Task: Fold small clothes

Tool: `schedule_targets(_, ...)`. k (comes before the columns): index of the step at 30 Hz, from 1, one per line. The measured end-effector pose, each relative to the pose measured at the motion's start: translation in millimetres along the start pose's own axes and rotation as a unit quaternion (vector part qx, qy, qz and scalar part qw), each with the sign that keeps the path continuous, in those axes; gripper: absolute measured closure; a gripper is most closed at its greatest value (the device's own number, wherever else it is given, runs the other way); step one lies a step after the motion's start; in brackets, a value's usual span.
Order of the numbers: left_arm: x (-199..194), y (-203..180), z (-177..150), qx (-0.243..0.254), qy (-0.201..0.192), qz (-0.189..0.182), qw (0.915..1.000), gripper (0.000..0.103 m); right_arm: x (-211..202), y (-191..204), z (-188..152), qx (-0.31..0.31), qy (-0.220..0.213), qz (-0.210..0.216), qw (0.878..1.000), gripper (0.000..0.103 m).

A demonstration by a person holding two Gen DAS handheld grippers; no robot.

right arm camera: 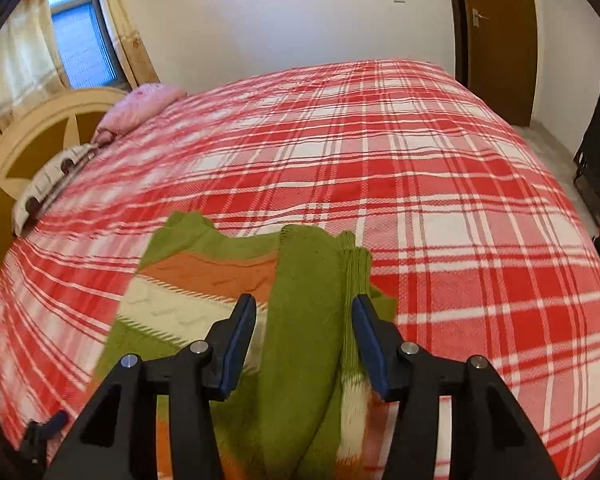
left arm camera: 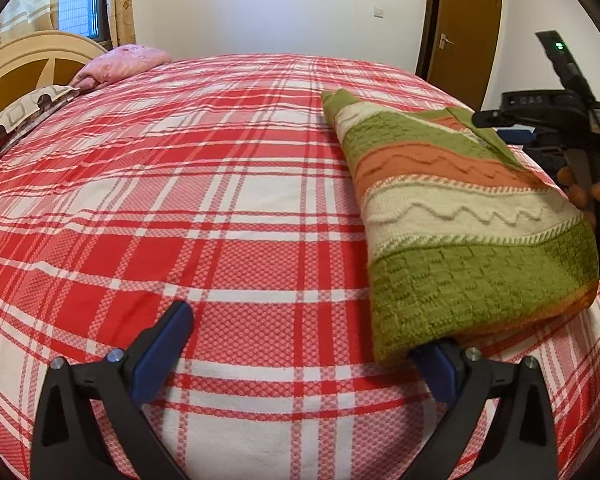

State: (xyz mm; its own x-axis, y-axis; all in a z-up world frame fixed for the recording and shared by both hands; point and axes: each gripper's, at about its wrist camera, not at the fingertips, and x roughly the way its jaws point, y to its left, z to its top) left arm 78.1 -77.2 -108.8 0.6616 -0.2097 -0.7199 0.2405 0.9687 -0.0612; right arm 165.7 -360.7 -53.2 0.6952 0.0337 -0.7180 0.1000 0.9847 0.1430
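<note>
Left wrist | left gripper (left arm camera: 306,344) fingers apart | right gripper (right arm camera: 304,334) fingers apart astride sweater (right arm camera: 300,288) | no legible writing

a: on my feed the room is evenly bright, daylight coming from the window (left arm camera: 76,4) at upper left; soft, faint shadows only.

b: glare?

a: the white wall (left arm camera: 280,4) is a bit washed out. i see strong fisheye bending and dark corners in both views.

b: sharpness?

a: left wrist view is crisp; in the right wrist view the plaid bedspread (right arm camera: 440,184) smears at the left.
</note>
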Motion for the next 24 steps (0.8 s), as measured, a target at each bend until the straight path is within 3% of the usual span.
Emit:
schedule_targets(3, 0, 0, 0, -0.001, 0.0, 0.0, 1.0, 0.0, 9, 1, 1, -0.025, -0.008, -0.014, 1.0, 0.052)
schedule_targets(6, 1, 0, 1, -0.002, 0.0, 0.001, 1.0, 0.0, 15, 6, 2, -0.045, -0.011, -0.015, 0.999, 0.062)
schedule_targets(10, 1, 0, 1, -0.002, 0.0, 0.001, 1.0, 0.0, 15, 23, -3, -0.097, -0.011, -0.051, 0.994, 0.09)
schedule_targets(12, 1, 0, 1, -0.002, 0.001, 0.002, 1.0, 0.0, 3, 33, -2, -0.118, -0.026, -0.067, 0.99, 0.095)
schedule_targets(16, 1, -1, 1, -0.002, 0.001, 0.003, 1.0, 0.0, -20, 22, 10, -0.104, -0.06, -0.083, 0.989, 0.097)
schedule_targets(21, 2, -1, 2, 0.0, 0.002, 0.004, 1.0, 0.0, 15, -2, 3, -0.098, -0.008, -0.103, 0.99, 0.097)
schedule_targets(24, 3, 0, 2, 0.002, 0.002, 0.004, 1.0, 0.0, 31, -10, -6, -0.098, -0.009, -0.119, 0.988, 0.097)
